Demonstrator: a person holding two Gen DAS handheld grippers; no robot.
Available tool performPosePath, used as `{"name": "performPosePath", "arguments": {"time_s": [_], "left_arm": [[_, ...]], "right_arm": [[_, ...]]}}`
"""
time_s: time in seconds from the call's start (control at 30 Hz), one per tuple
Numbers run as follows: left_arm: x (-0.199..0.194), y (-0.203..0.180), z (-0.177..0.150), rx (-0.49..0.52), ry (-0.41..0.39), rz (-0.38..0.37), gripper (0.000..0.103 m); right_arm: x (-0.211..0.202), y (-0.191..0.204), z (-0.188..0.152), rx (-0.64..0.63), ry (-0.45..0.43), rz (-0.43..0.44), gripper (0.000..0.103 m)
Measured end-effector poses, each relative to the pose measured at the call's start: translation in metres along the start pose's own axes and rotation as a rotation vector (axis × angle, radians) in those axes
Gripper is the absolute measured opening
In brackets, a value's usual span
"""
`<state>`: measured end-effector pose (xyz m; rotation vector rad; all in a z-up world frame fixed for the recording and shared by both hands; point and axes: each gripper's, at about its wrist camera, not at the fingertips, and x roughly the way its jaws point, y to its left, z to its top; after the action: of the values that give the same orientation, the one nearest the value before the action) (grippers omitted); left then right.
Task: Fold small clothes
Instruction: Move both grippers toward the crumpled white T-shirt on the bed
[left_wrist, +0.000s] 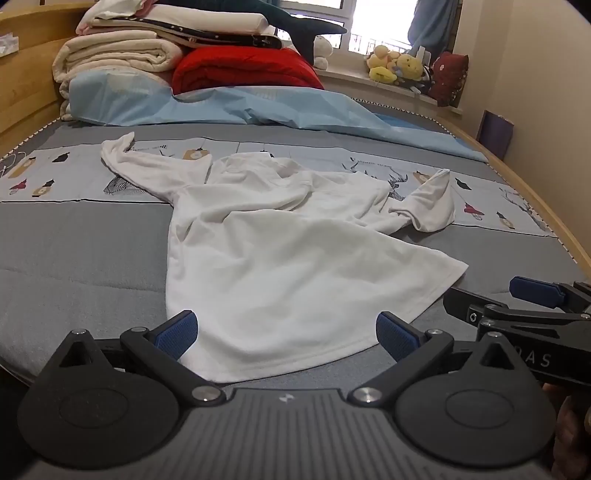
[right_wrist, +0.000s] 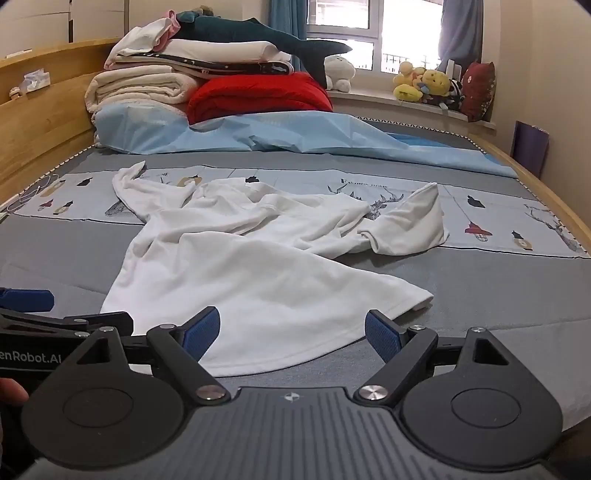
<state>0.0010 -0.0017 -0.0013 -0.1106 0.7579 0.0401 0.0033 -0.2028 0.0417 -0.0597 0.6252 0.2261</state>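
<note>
A small white long-sleeved shirt (left_wrist: 280, 251) (right_wrist: 258, 266) lies crumpled on the grey bed cover (left_wrist: 74, 251) (right_wrist: 498, 288), its hem toward me and its sleeves spread to the far left and right. My left gripper (left_wrist: 286, 332) hovers just above the near hem, open wide, with nothing pressed between its blue pads (left_wrist: 177, 332). My right gripper (right_wrist: 291, 332) is also open, above the hem's right part, pads (right_wrist: 382, 339) clear of the cloth. Each gripper shows at the other view's edge: the right one (left_wrist: 535, 295), the left one (right_wrist: 26, 299).
Folded blankets, a red quilt (left_wrist: 243, 70) (right_wrist: 258, 96) and a light blue sheet (left_wrist: 258, 107) are piled at the head of the bed. The wooden bed frame (left_wrist: 26, 85) (right_wrist: 546, 184) borders both sides. Plush toys (right_wrist: 424, 86) sit on the windowsill.
</note>
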Motion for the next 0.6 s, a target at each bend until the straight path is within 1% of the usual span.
{"name": "performPosePath", "arguments": {"time_s": [0.17,0.2,0.37,0.4,0.6], "left_arm": [[0.001,-0.002,0.0,0.0,-0.004,-0.002,0.103],[-0.003,0.005,0.001,-0.004,0.002,-0.004,0.103],[-0.002,0.009,0.001,-0.001,0.0,-0.007,0.103],[-0.003,0.001,0.0,0.005,-0.011,-0.005,0.103],[-0.004,0.001,0.0,0.006,-0.013,-0.012,0.102]], "right_arm": [[0.0,0.0,0.001,-0.003,-0.005,0.004,0.085],[0.0,0.0,0.001,-0.004,-0.005,0.004,0.085],[0.0,0.003,0.0,-0.002,-0.005,0.007,0.082],[-0.001,0.004,-0.001,-0.003,-0.005,0.007,0.081],[-0.002,0.0,0.001,-0.003,-0.004,0.015,0.077]]}}
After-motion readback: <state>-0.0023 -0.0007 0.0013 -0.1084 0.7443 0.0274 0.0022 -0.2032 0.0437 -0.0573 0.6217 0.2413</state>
